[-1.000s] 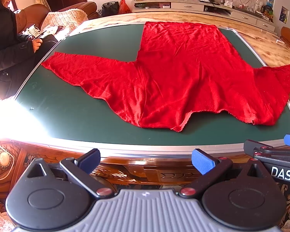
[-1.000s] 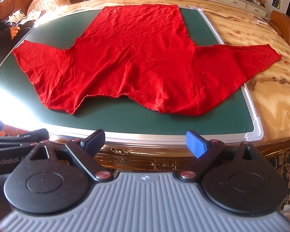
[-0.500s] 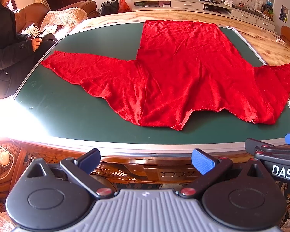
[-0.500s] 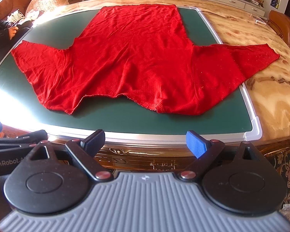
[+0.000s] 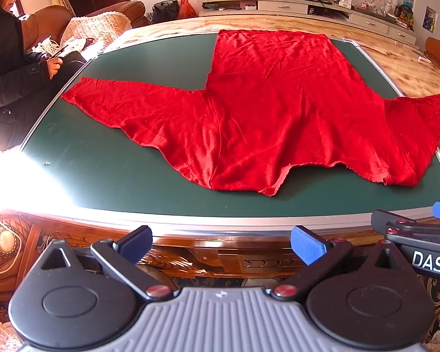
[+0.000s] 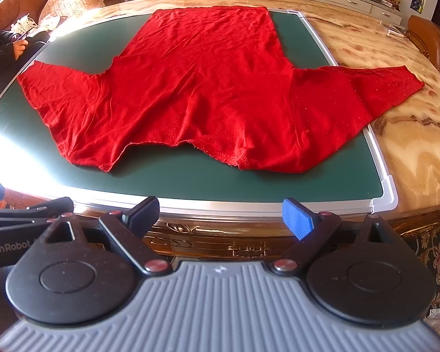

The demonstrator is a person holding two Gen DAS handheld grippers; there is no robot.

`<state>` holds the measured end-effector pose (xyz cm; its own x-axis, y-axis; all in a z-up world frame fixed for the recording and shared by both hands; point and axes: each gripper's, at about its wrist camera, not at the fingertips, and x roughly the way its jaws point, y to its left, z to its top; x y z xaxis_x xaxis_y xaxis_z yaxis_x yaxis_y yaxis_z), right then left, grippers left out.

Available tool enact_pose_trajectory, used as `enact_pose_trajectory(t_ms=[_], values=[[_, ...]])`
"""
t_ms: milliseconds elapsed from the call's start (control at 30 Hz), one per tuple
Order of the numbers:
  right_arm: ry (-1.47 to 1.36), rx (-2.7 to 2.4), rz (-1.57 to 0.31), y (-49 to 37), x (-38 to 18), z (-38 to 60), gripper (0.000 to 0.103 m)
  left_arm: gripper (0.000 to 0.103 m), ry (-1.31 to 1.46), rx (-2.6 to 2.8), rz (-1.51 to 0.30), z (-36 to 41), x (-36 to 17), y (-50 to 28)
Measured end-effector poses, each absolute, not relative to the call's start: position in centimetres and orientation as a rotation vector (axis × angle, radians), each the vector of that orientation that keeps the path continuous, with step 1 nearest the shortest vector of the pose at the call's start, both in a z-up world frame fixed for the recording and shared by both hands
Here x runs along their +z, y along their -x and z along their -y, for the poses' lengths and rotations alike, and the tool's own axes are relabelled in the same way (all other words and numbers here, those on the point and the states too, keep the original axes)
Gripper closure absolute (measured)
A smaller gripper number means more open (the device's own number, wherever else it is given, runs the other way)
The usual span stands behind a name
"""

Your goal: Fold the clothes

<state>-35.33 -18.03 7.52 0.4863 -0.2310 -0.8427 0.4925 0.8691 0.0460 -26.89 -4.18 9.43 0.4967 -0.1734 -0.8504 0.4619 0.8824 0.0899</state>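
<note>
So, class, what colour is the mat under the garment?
Dark green mat, under a red garment; clearest in the right wrist view.

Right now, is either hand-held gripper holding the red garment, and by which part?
Neither. The left hand-held gripper and right hand-held gripper are open, short of the table; the red garment lies flat, untouched.

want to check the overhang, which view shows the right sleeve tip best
The right wrist view: the sleeve tip lies fully in frame, past the green mat onto the marble table. In the left wrist view it sits at the distorted frame edge.
</note>
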Motion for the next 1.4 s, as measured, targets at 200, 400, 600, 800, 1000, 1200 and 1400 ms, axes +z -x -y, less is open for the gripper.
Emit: enact_pose_trajectory(t_ms=[200, 400, 600, 800, 1000, 1200, 1400], values=[[-0.295, -0.447, -0.973, 35.22, 7.51, 18.07, 0.005, 0.0, -0.328, -0.395, -0.985, 4.21, 9.37, 26.81], [-0.288, -0.445, -0.974, 35.06, 7.59, 18.01, 0.005, 0.0, -0.318, -0.396, -0.99, 4.09, 9.37, 26.71], [-0.29, -0.447, -0.97, 35.06, 7.69, 18.06, 0.005, 0.0, -0.32, -0.394, -0.986, 4.09, 9.42, 26.8], [-0.293, -0.448, -0.972, 35.14, 7.59, 17.99, 0.005, 0.0, -0.318, -0.394, -0.987, 4.04, 9.4, 26.83], [-0.297, -0.448, -0.973, 35.13, 7.57, 18.07, 0.005, 0.0, -0.323, -0.398, -0.987, 4.1, 9.36, 26.88], [-0.295, -0.449, -0.972, 35.23, 7.62, 17.99, 0.005, 0.0, -0.315, -0.4, -0.99, 3.97, 9.29, 26.8], [-0.295, -0.451, -0.973, 35.26, 7.59, 17.98, 0.005, 0.0, -0.312, -0.41, -1.001, 3.91, 9.23, 26.62]])
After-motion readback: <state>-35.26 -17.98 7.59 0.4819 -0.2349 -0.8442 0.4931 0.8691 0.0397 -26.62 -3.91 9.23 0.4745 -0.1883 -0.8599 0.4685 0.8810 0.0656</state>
